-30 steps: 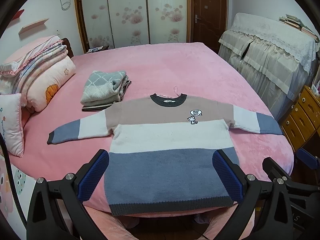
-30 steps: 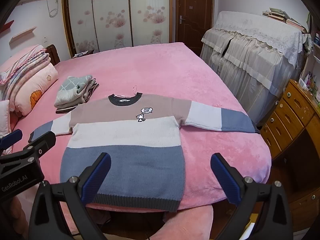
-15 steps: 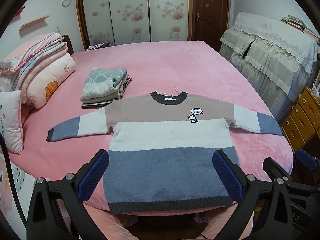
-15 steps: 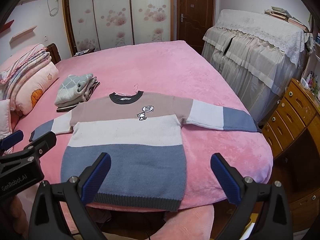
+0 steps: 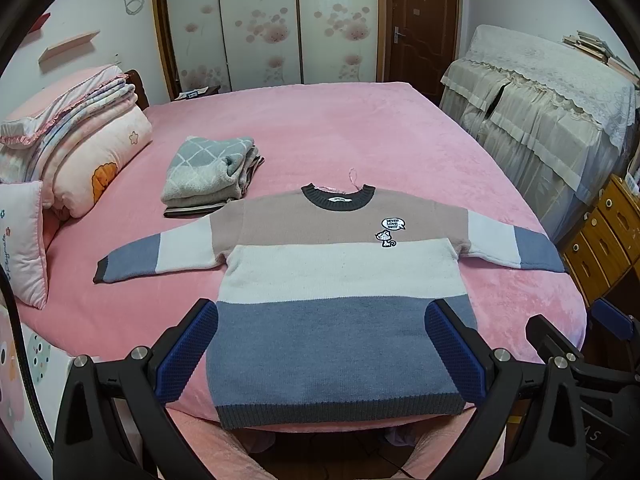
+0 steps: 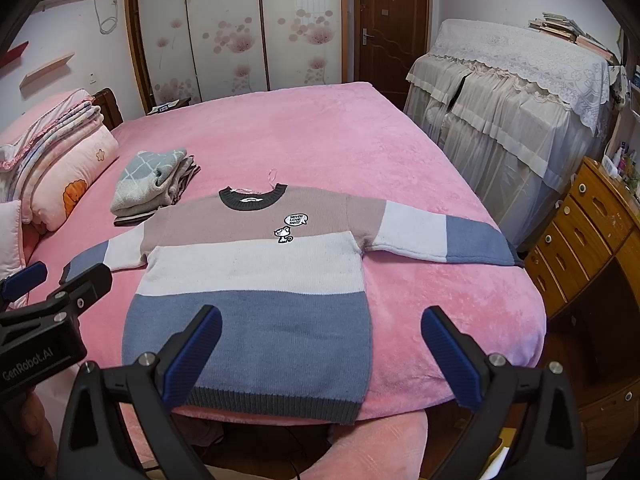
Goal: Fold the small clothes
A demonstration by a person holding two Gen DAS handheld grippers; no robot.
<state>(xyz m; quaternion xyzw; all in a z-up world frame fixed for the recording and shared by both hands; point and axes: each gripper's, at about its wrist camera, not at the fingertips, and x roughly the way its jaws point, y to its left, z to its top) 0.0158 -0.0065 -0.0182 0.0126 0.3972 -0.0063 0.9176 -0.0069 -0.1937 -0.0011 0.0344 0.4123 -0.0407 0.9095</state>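
Now your sweater (image 5: 340, 280) lies flat, sleeves spread, on the bed (image 5: 340, 128), ready for folding; both grippers, left (image 5: 320, 348) and right (image 6: 320, 352), hover fingers apart.

The left gripper (image 5: 320, 348) has its blue fingers spread wide, holding nothing. The right gripper (image 6: 322, 350), at its three o'clock, is spread wide too.

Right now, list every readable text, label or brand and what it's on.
"GenRobot.AI": on the left gripper body, seen in the right wrist view.
"NEVER LOVE ME!!!", best reading, small: speech-bubble patch on the striped sweater.
Neck label: too small to read.
Light marks on the right gripper body: only partly visible, unreadable.
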